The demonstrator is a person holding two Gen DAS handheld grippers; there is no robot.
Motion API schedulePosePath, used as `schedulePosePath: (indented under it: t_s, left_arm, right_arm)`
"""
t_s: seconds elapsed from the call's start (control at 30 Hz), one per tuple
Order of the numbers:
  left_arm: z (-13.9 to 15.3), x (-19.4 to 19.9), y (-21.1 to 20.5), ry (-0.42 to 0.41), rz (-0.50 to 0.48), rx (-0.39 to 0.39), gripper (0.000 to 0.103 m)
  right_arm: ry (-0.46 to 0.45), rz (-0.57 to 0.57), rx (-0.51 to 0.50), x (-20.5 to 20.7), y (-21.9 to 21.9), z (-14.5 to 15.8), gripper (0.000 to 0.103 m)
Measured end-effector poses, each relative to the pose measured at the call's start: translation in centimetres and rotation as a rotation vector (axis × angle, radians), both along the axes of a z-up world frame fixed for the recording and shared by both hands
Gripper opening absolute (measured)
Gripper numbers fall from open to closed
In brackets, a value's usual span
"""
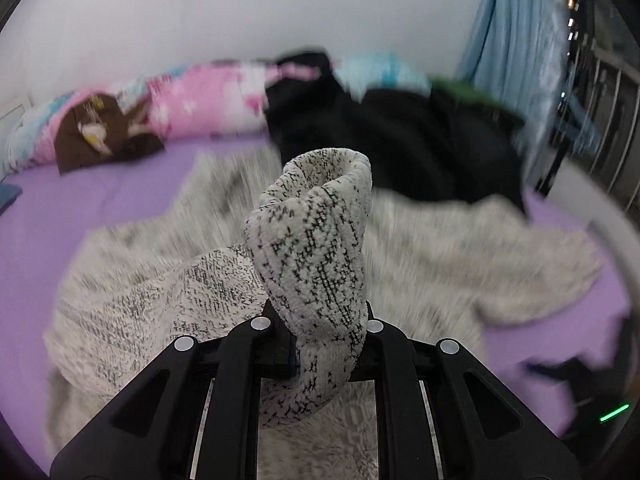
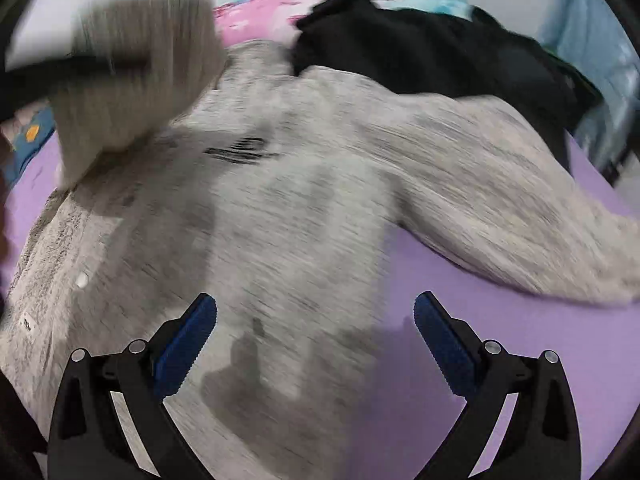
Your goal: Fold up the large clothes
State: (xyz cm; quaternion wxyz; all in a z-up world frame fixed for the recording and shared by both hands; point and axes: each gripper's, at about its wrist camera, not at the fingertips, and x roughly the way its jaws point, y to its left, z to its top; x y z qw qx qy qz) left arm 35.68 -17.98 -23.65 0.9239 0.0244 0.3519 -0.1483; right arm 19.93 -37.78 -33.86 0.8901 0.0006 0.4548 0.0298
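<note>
Sweater spread flat on my purple bed, collar end toward twelve o'clock.
My left hand-held gripper pinches its cuff, sleeve upright; my right hand-held gripper hangs spread, bare sheet at four o'clock, black clothes crowding one o'clock.
</note>
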Motion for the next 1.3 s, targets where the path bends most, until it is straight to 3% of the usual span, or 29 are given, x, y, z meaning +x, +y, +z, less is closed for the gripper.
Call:
schedulePosePath:
  t_s: [0.1, 0.17, 0.3, 0.37, 0.4, 0.43, 0.53, 0.6, 0.7, 0.87, 1.07, 1.23, 1.3]
  left_arm:
    - [-5.1, -0.1, -2.7, 0.018, 0.001, 0.082, 0.012]
    - [-7.8, -0.5, -4.1, 0.009, 0.011, 0.149, 0.012]
    - [-10.2, -1.3, -5.8, -0.018, -0.005, 0.240, 0.016]
    - [-10.3, -1.5, -5.9, -0.012, -0.048, 0.235, 0.036]
    - [-10.2, -1.6, -6.1, -0.011, -0.075, 0.224, 0.062]
    - [-10.1, -1.8, -6.1, -0.015, -0.093, 0.222, 0.079]
    - [-9.2, -3.1, -6.8, -0.047, -0.146, 0.233, 0.094]
    - [-8.5, -4.6, -6.7, -0.070, -0.173, 0.249, 0.094]
    - [-6.7, -5.9, -4.7, -0.046, -0.205, 0.186, 0.096]
    - [-3.3, -6.4, 1.7, 0.003, -0.163, 0.133, 0.097]
    - [-3.2, -3.5, 12.8, 0.142, -0.007, 0.069, 0.097]
    - [-6.2, -1.2, 22.2, 0.313, 0.195, -0.150, 0.097]
    - [-7.2, -0.9, 24.5, 0.313, 0.272, -0.130, 0.097]
  right_arm:
    - [-0.001, -0.069, 0.021, -1.5, -3.8, 0.0, 0.097]
    - [-0.017, -0.140, 0.098, -1.9, -6.4, 0.6, 0.097]
    - [-0.057, -0.209, 0.237, -1.6, -9.1, 1.2, 0.097]
    - [-0.055, -0.216, 0.300, -1.4, -9.3, 1.1, 0.097]
    - [-0.051, -0.209, 0.322, -1.0, -9.1, 1.2, 0.097]
    - [-0.047, -0.203, 0.337, -0.4, -8.7, 1.4, 0.097]
    - [-0.066, -0.157, 0.370, 0.3, -7.5, 2.8, 0.097]
    - [-0.071, -0.122, 0.374, 1.2, -6.6, 3.6, 0.097]
    - [-0.050, -0.083, 0.417, 3.6, -4.9, 4.3, 0.097]
    - [0.086, -0.025, 0.536, 8.4, -0.7, 3.2, 0.097]
    - [0.166, -0.011, 0.507, 11.1, 4.2, 0.9, 0.097]
    - [0.208, -0.022, 0.558, 12.8, 4.9, -0.9, 0.097]
    - [0.229, -0.032, 0.572, 13.4, 4.8, -1.5, 0.097]
